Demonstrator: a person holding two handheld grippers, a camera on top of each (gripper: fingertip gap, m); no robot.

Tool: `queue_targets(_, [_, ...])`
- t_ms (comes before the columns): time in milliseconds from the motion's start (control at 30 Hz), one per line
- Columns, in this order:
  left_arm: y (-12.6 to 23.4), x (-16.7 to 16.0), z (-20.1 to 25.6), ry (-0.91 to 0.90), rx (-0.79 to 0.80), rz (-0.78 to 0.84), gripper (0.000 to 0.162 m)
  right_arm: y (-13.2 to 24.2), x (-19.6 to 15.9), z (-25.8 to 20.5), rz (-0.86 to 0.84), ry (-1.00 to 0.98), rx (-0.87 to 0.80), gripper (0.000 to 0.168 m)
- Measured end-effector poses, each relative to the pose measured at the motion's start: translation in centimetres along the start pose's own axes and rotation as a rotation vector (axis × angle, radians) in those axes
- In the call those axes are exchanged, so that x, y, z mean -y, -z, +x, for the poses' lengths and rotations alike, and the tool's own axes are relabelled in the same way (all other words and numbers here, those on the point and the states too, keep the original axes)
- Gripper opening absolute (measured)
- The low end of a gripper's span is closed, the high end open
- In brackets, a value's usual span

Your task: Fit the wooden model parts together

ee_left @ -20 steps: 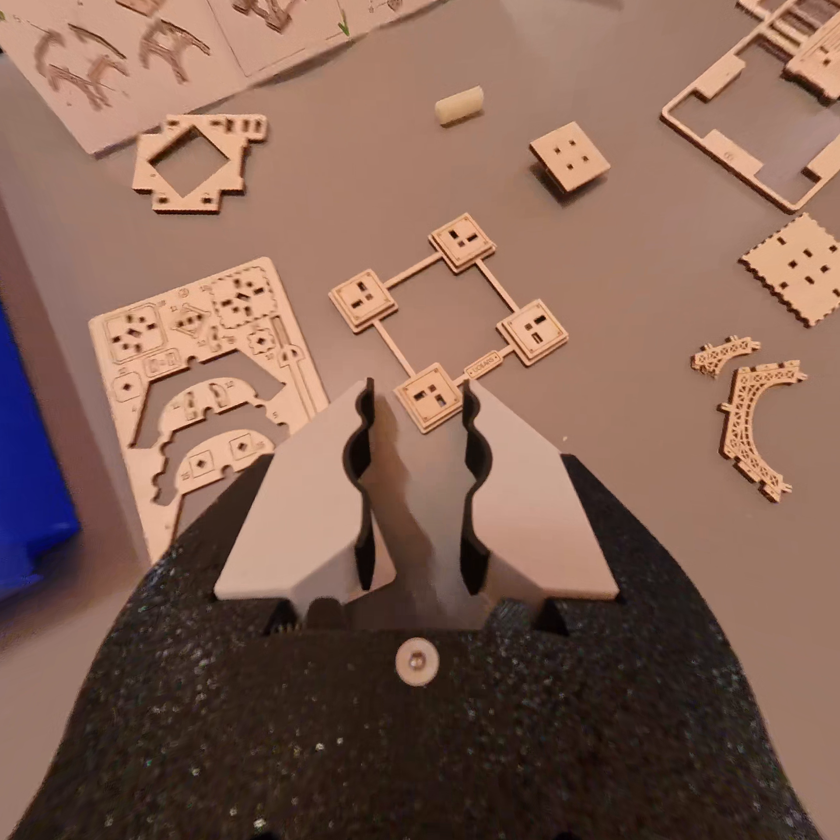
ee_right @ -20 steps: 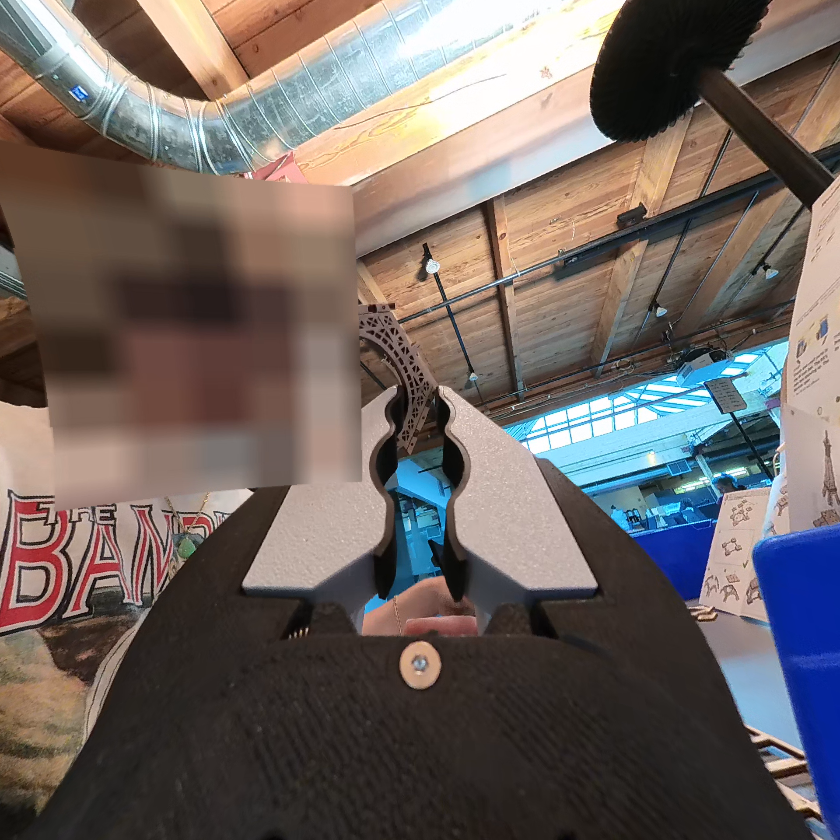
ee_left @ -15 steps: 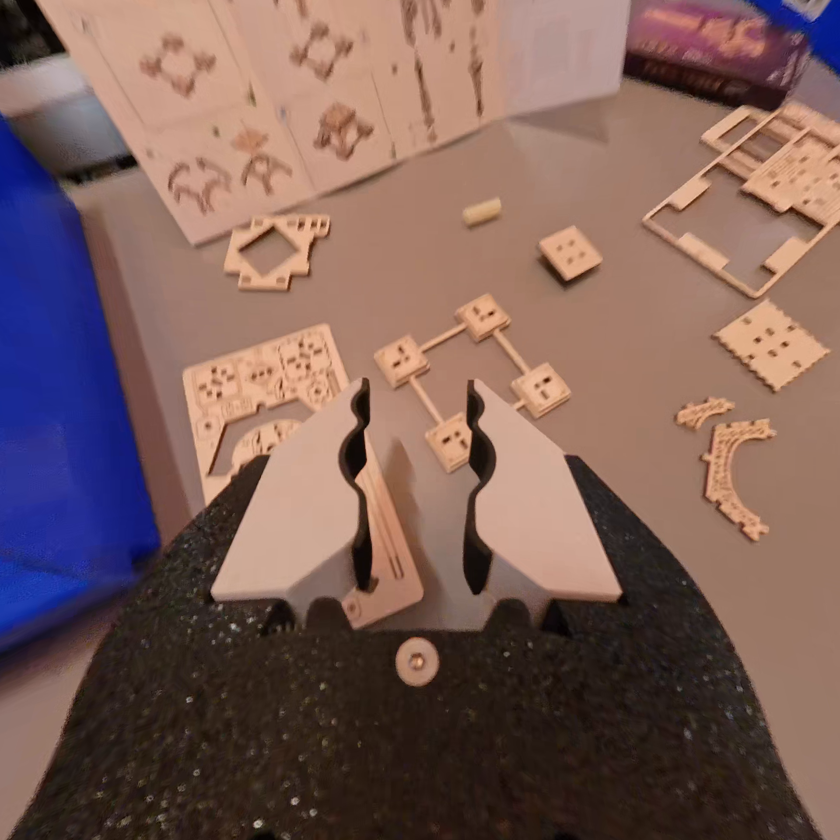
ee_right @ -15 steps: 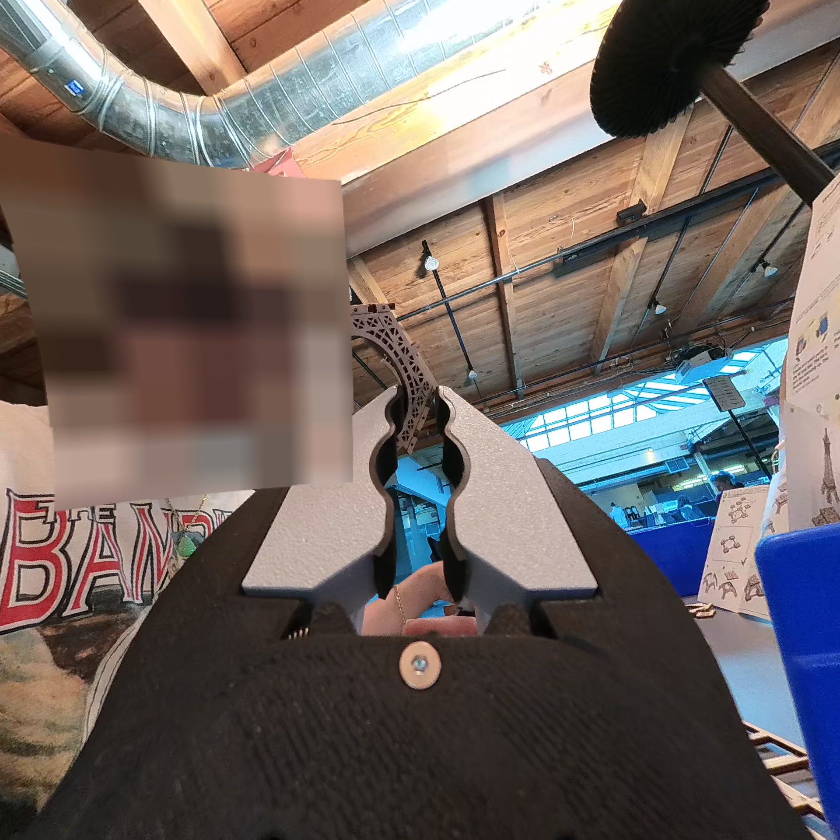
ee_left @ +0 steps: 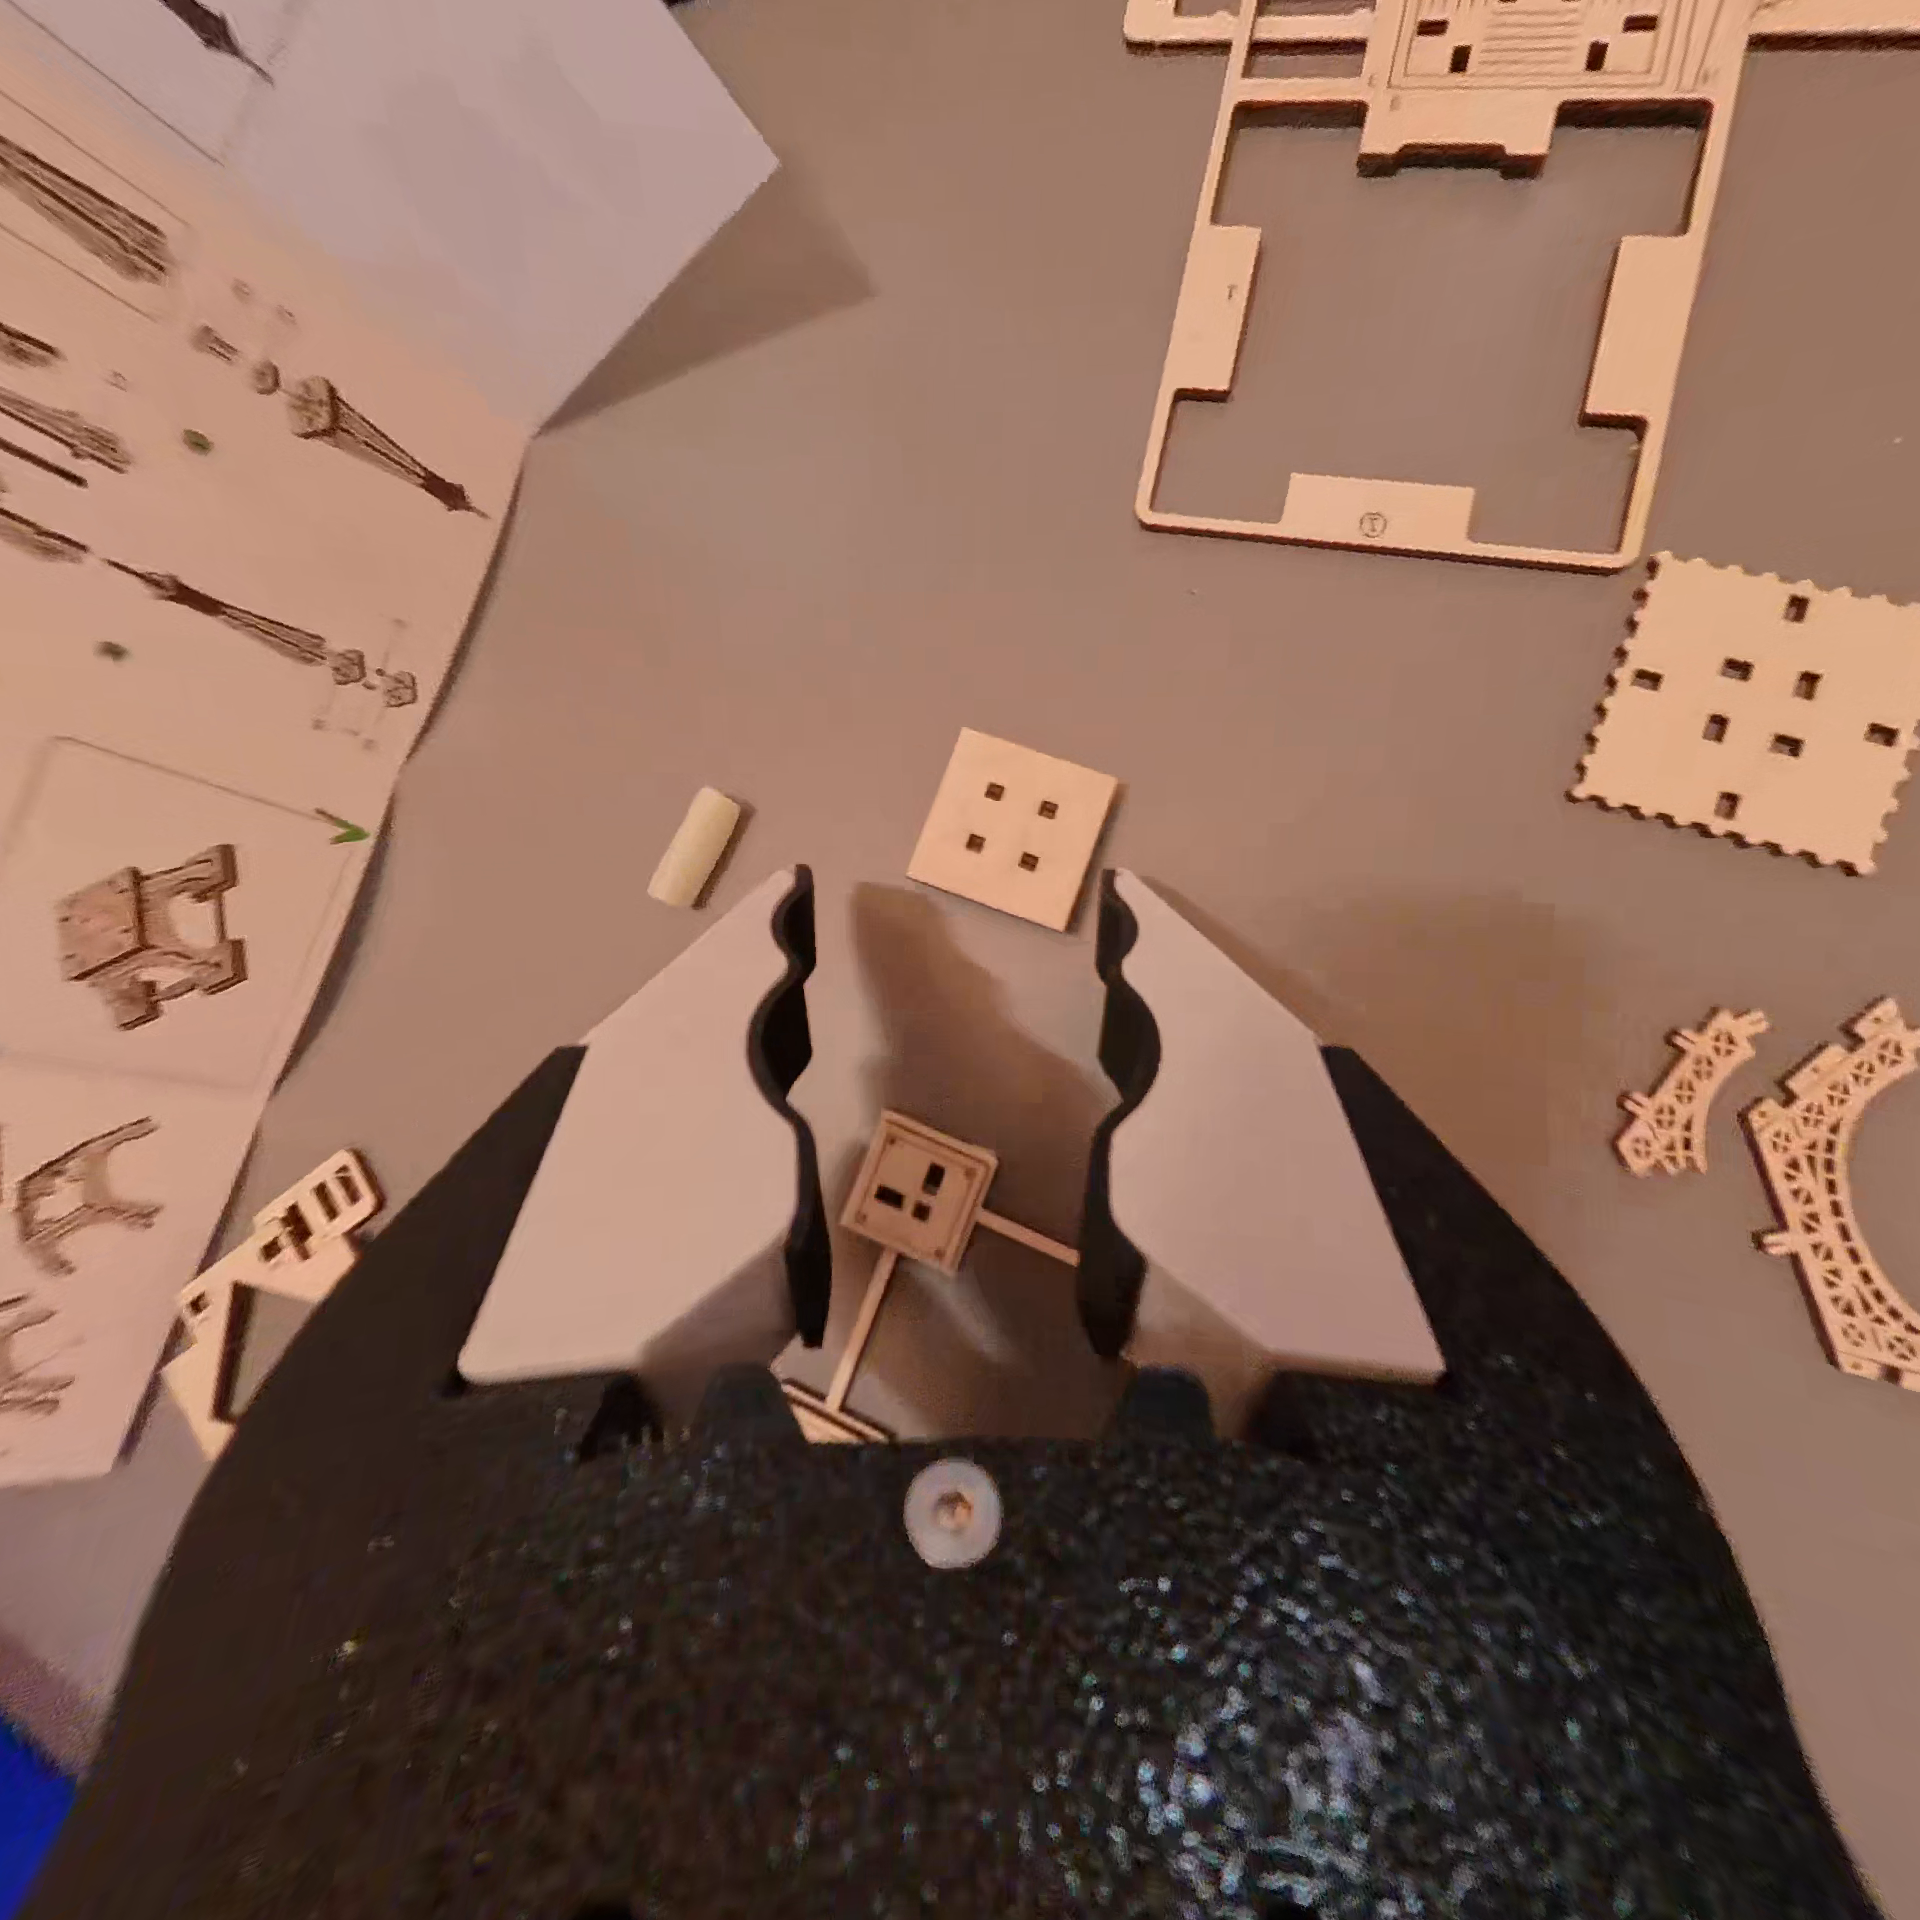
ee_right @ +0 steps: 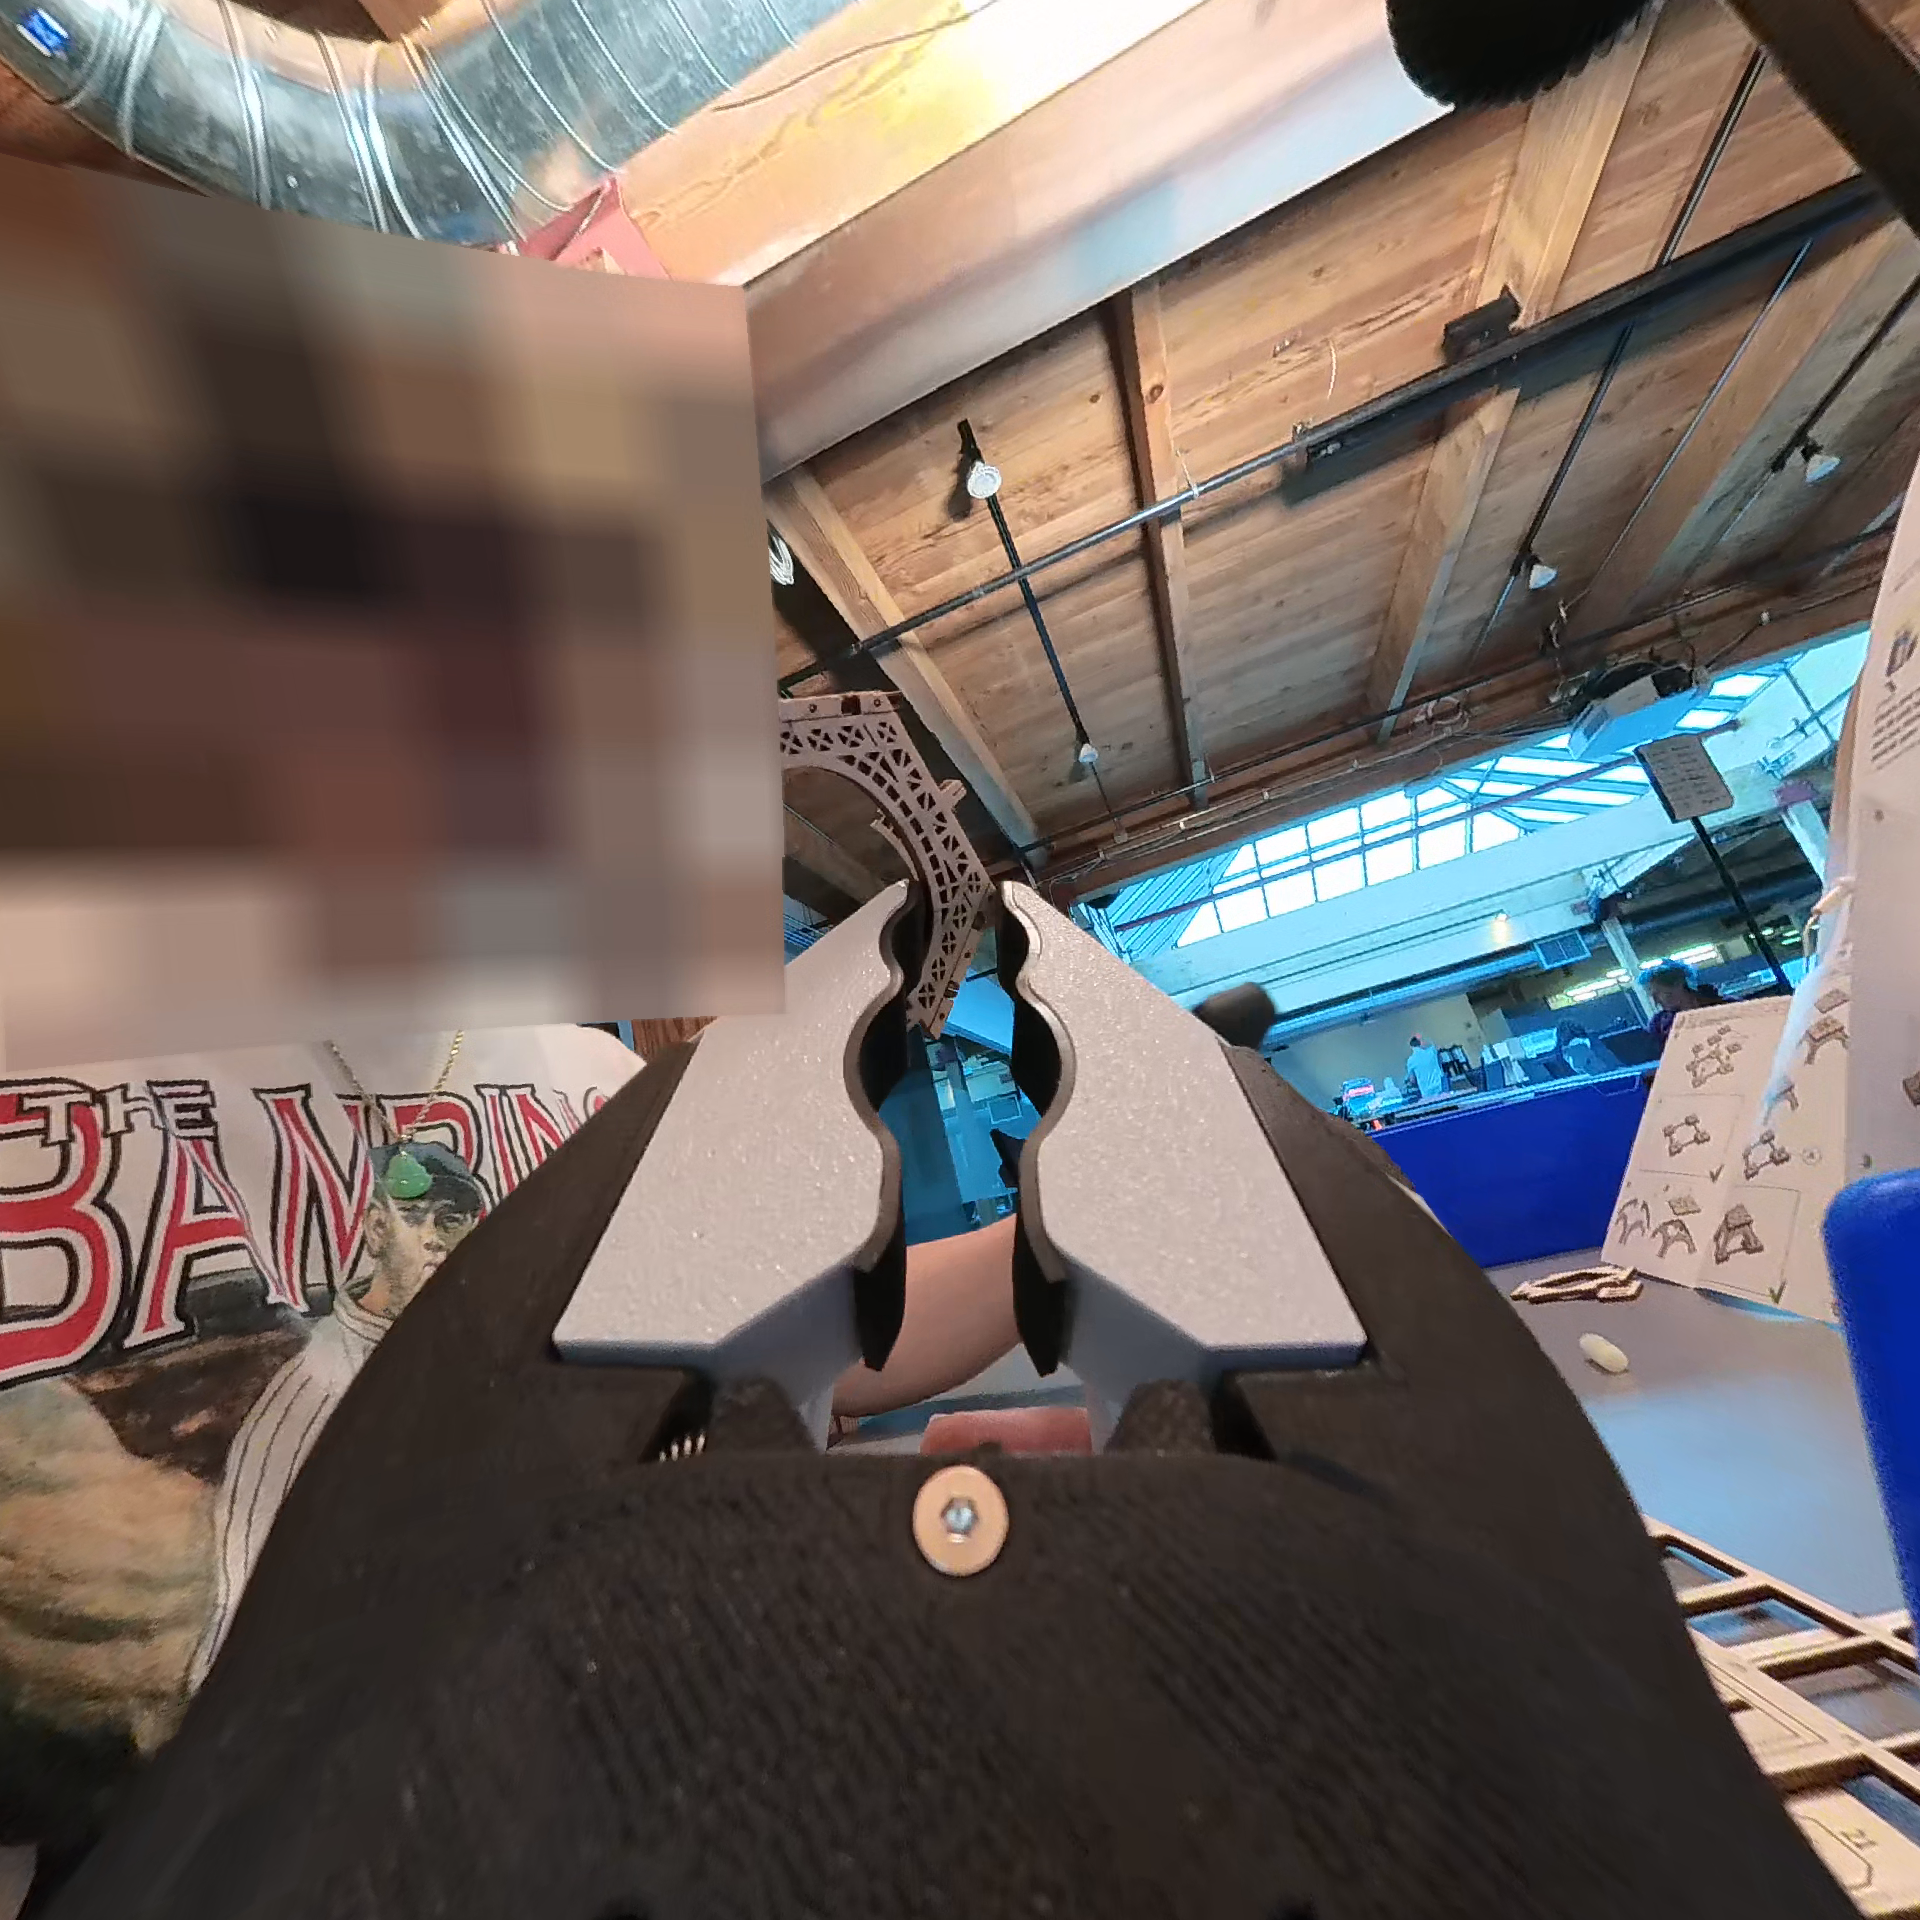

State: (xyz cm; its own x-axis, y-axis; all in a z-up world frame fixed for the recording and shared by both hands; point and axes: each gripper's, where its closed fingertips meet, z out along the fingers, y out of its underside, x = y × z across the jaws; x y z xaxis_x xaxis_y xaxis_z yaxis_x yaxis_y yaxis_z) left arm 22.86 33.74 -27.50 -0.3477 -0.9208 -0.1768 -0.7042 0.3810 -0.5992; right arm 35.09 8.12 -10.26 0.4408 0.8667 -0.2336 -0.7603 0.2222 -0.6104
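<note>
**A:** Left gripper (ee_left: pixel 956 894) hovers over the table (ee_left: pixel 935 520), jaws spread, holding nothing. Why there?

**B:** Likely choosing a part. A small square plate (ee_left: pixel 1013 828) with four slots lies just beyond its tips; a pad of the base frame (ee_left: pixel 914 1193) lies below, between the fingers.

**A:** Farther out?

**B:** A pale peg (ee_left: pixel 694 862) just left of the tips, an instruction sheet (ee_left: pixel 208 623) beyond it. To the right, a slotted panel (ee_left: pixel 1745 727), two lattice arches (ee_left: pixel 1808 1195) and an emptied frame (ee_left: pixel 1195 364).

**A:** And the right gripper (ee_right: pixel 951 904)?

**B:** Raised well off the table, pinching a lattice arch (ee_right: pixel 935 873) at one end, the curve left free, probably to bring its tabs to a slot.
</note>
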Motion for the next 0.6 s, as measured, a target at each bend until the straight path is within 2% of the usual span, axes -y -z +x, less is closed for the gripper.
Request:
queue_targets(100, [0.2, -0.2, -0.4, 0.004, -0.024, -0.015, 0.048, 0.2, 0.3, 0.1, 0.009, 0.009, -0.012, 0.010])
queue_targets(267, [4.1, 0.7, -3.1, 0.044, 0.083, 0.064, 0.042, 0.4, 0.4, 0.4, 0.012, 0.018, -0.033, 0.010])
queue_targets(500, [8.7, -1.9, -6.5, 0.056, 0.267, 0.012, 0.032, 0.0, -0.7, 0.7, -0.045, 0.008, -0.043, 0.010])
queue_targets(600, [9.3, -2.0, -6.8, 0.076, 0.257, 0.039, 0.030, -0.1, -1.3, 0.7, -0.072, 0.006, -0.048, 0.010])
